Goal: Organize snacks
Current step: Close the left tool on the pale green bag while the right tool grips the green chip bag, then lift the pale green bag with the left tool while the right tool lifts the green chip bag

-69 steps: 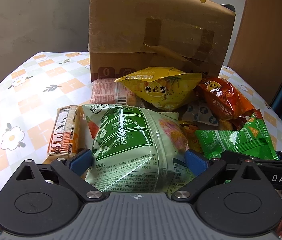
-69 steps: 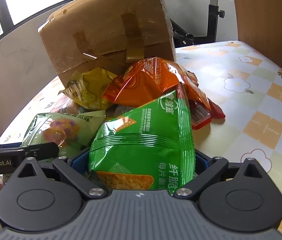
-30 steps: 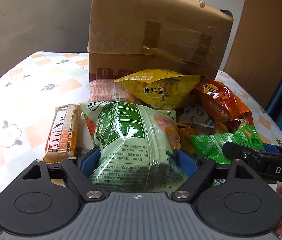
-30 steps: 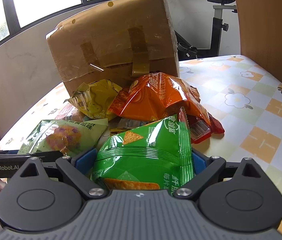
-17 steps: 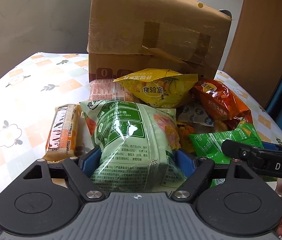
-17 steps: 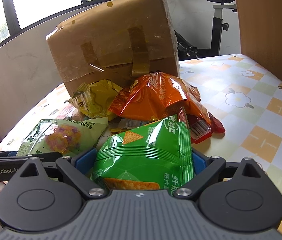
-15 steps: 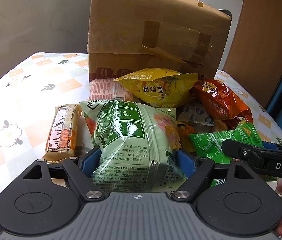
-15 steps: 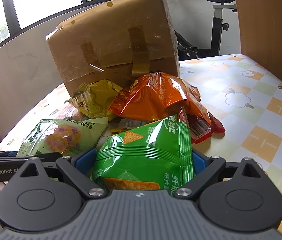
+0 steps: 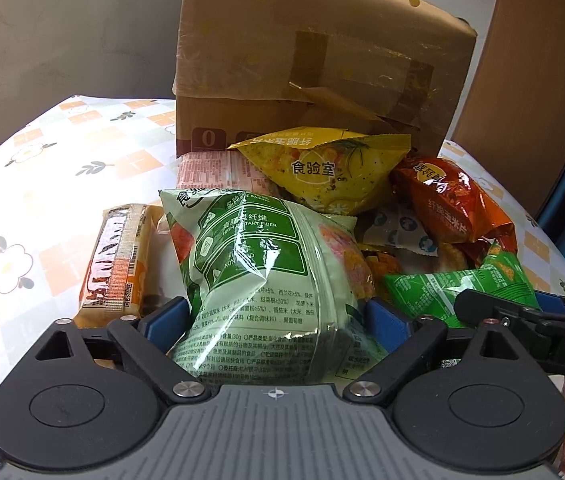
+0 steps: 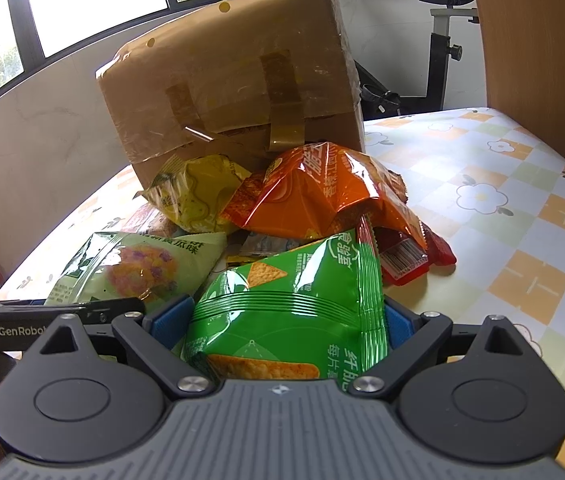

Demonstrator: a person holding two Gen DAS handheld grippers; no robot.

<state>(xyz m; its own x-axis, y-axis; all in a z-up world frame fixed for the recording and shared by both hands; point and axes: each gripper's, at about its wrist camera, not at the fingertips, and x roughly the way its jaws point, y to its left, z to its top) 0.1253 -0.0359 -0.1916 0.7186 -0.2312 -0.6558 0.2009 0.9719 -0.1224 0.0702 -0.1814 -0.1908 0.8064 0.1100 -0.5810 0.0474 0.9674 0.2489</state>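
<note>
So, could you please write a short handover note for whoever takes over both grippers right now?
Left gripper: jaws opening, with the pale green bag between the pads.
Right gripper: closed on the bright green chip bag.
Snacks: yellow bag, orange bag and orange bar lie in a loose pile on the checked tablecloth, in front of the taped cardboard box.
Done: nothing looks sorted yet.
Left: place both green bags, then sort the rest of the pile.
</note>
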